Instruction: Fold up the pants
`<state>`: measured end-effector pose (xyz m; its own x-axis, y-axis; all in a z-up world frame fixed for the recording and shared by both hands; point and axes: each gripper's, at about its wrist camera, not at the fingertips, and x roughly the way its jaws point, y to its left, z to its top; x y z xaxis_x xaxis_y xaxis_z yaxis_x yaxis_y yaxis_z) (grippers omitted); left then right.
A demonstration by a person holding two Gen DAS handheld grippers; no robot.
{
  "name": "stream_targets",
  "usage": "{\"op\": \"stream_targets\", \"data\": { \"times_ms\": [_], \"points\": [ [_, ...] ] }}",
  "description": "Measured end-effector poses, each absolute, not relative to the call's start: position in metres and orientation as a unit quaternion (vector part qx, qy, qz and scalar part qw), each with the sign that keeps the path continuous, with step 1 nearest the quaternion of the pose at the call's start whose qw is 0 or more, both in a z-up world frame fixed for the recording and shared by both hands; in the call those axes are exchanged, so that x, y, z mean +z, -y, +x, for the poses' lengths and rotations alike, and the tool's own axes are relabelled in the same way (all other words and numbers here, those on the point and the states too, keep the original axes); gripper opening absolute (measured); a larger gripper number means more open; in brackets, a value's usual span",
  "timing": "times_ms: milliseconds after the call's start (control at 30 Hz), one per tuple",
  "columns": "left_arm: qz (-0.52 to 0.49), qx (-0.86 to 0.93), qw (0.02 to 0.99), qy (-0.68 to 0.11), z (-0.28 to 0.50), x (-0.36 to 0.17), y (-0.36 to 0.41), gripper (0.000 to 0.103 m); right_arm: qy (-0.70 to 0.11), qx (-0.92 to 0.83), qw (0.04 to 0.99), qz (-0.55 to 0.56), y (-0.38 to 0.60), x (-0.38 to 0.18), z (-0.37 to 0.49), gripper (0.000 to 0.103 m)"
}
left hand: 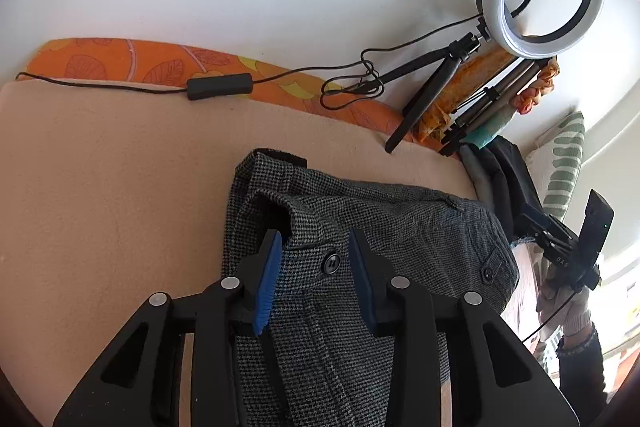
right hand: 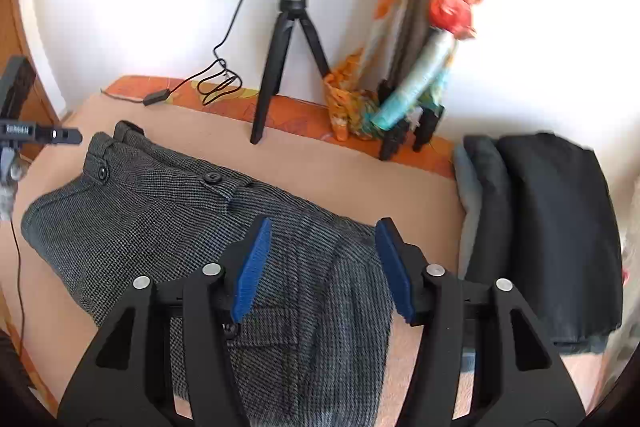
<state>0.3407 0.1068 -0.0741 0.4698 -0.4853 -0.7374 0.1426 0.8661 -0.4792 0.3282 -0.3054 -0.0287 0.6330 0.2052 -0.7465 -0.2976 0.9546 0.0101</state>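
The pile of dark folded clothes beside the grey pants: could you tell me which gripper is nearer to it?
Right. The right gripper is over the pants at the end beside the dark pile; the left gripper is over the waistband button, at the far end.

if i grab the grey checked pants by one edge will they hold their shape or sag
Likely sag: the grey checked pants already lie in soft folds. The woven cloth looks thick, so probably weighty and not slippery against the blue pads.

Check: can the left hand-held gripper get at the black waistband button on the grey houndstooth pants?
Probably yes. The left hand-held gripper is open right over the grey houndstooth pants, and the black waistband button lies uncovered between its blue pads.
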Motion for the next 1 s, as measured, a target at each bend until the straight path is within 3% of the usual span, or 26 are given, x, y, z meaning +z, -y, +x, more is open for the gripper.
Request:
{"op": "stream_targets", "data": {
  "times_ms": [333, 600, 733, 800, 833, 867, 1000],
  "points": [
    [-0.139, -0.18, 0.843, -0.487, 0.342, -0.088, -0.091, 0.04, -0.463, 0.127, 0.872, 0.094, 0.381, -0.068, 0.341, 0.061],
    [-0.108, -0.176, 0.848, -0.488, 0.34, -0.097, -0.086, 0.041, -0.476, 0.142, 0.861, 0.111, 0.365, -0.089, 0.362, 0.061],
    [-0.057, -0.182, 0.856, -0.48, 0.331, -0.097, -0.074, 0.038, -0.476, 0.14, 0.864, 0.083, 0.351, -0.088, 0.359, 0.043],
    [-0.032, -0.186, 0.861, -0.472, 0.328, -0.097, -0.068, 0.008, -0.473, 0.132, 0.868, 0.072, 0.349, -0.086, 0.357, 0.032],
    [-0.034, -0.19, 0.861, -0.47, 0.327, -0.096, -0.069, 0.008, -0.473, 0.13, 0.869, 0.072, 0.35, -0.085, 0.356, 0.019],
    [-0.041, -0.191, 0.863, -0.466, 0.326, -0.095, -0.071, 0.007, -0.473, 0.129, 0.868, 0.076, 0.352, -0.085, 0.356, 0.014],
    [-0.054, -0.196, 0.871, -0.446, 0.323, -0.086, -0.077, 0.006, -0.46, 0.132, 0.874, 0.085, 0.357, -0.078, 0.349, 0.012]
  ]
}}
